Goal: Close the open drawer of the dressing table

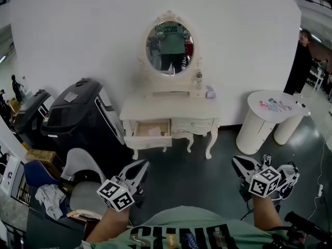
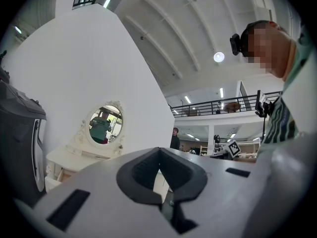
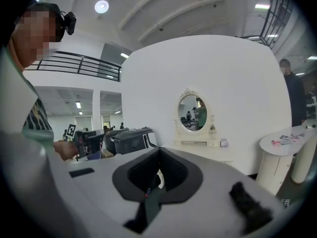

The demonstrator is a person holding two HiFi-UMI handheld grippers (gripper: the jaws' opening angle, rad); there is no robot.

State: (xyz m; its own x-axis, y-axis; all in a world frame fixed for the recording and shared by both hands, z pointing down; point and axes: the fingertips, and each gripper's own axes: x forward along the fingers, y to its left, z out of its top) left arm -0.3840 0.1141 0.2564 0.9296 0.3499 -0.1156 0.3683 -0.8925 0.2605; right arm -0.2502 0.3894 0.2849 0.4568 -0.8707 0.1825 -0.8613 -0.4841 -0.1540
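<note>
A cream dressing table (image 1: 171, 110) with an oval mirror (image 1: 169, 41) stands against the white wall. Its left drawer (image 1: 152, 131) is pulled out; the right drawer front sits flush. Both grippers hang well short of the table, over the dark floor. My left gripper (image 1: 141, 166) is low left of centre, its jaws together with nothing between them. My right gripper (image 1: 239, 162) is low right, also shut and empty. In the left gripper view the left gripper (image 2: 159, 149) points toward the table (image 2: 64, 157). In the right gripper view the right gripper (image 3: 159, 149) faces the table (image 3: 203, 150) from farther off.
A large black machine (image 1: 83, 113) stands just left of the table. A grey chair with clothes (image 1: 78, 185) is near my left arm. A round white side table (image 1: 272, 108) stands at the right, with a person (image 1: 303, 40) beyond. A small bottle (image 1: 197, 78) and a box (image 1: 210, 93) sit on the tabletop.
</note>
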